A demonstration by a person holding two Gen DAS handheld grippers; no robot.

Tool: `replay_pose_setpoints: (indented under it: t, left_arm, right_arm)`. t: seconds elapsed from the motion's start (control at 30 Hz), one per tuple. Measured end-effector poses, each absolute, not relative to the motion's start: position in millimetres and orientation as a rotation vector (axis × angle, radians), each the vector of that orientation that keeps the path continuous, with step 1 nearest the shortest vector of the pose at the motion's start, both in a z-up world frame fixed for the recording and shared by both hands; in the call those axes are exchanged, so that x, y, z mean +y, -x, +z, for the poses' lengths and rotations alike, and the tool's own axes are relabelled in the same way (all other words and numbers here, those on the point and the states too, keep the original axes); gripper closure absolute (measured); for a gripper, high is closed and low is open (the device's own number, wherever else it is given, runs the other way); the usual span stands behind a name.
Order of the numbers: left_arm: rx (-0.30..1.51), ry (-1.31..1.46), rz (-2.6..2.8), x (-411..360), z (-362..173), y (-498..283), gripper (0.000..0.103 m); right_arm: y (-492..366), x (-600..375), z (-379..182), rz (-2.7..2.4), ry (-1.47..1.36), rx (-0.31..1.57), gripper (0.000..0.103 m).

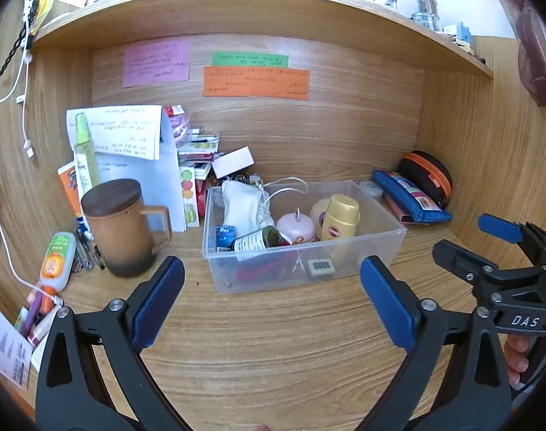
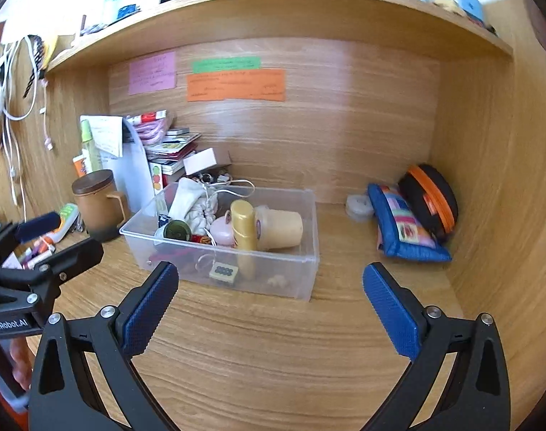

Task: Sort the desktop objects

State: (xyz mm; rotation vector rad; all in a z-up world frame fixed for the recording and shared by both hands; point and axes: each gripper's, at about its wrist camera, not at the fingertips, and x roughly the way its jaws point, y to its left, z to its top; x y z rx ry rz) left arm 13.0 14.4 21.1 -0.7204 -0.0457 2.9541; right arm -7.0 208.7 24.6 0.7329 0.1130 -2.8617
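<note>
Both tongs, left (image 1: 271,289) and right (image 2: 269,296), gape wide and hold nothing, hovering over the desk (image 1: 273,352) before the box (image 1: 301,273).

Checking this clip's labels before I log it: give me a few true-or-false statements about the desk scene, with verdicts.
1. Both grippers, left and right, are open and hold nothing. True.
2. The yellow bottle lies on the desk outside the bin. False: it is inside the bin.
3. The mug has a lid on. True.
4. The blue pouch is left of the bin. False: it lies to its right, by the side wall.
5. Coloured notes are stuck on the back panel. True.
</note>
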Motion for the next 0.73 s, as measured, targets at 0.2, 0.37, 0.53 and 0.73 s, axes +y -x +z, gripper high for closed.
replay_pose_setpoints:
  t: [0.2, 0.37, 0.53, 0.73]
  left_arm:
    - [-0.015, 0.753, 2.974, 20, 10, -13, 0.003]
    - [-0.007, 0.776, 2.958, 24, 3, -11, 0.003]
    - [0.006, 0.804, 2.946, 27, -3, -7, 0.003]
    - [-0.017, 0.806, 2.918, 23, -3, -5, 0.003]
  right_arm:
    - [-5, 212, 18, -2.913, -0.743, 0.143, 0.000]
    - [-7, 211, 14, -2.912, -0.759, 0.144, 0.000]
    - [-11, 205, 10, -2.935, -0.742, 0.200, 0.000]
    - [-11, 201, 11, -2.934, -0.727, 0.225, 0.000]
